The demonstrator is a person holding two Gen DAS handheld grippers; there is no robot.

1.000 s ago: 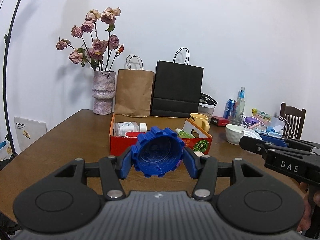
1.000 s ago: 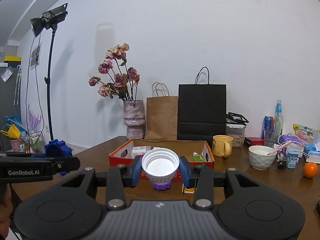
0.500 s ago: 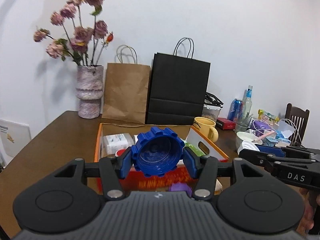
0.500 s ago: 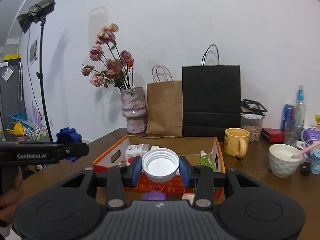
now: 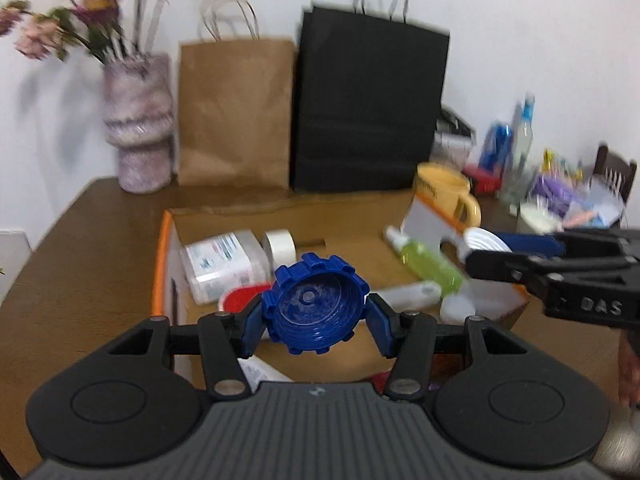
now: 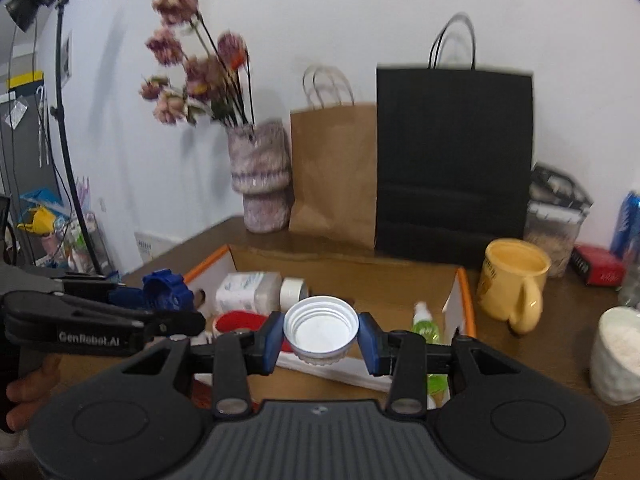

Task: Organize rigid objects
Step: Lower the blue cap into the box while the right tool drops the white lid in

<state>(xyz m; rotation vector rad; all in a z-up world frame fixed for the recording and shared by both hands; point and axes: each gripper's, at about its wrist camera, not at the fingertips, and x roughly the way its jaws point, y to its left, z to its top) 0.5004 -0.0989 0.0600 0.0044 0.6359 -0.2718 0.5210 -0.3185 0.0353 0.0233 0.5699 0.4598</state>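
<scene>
Above cardboard box [image 5: 168,240], jaws pinch blue cap [image 5: 314,304], white cap [image 6: 320,330].

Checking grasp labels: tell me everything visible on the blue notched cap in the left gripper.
The blue notched plastic cap is round, with blocky lugs around its rim and an open side facing the left wrist camera, showing concentric thread ridges and a small central boss. The left gripper clamps it between blue pads on opposite sides; nothing else touches it. It is held in the air above the near part of the orange-edged cardboard box. In the right wrist view it appears side-on, somewhat blurred.
</scene>
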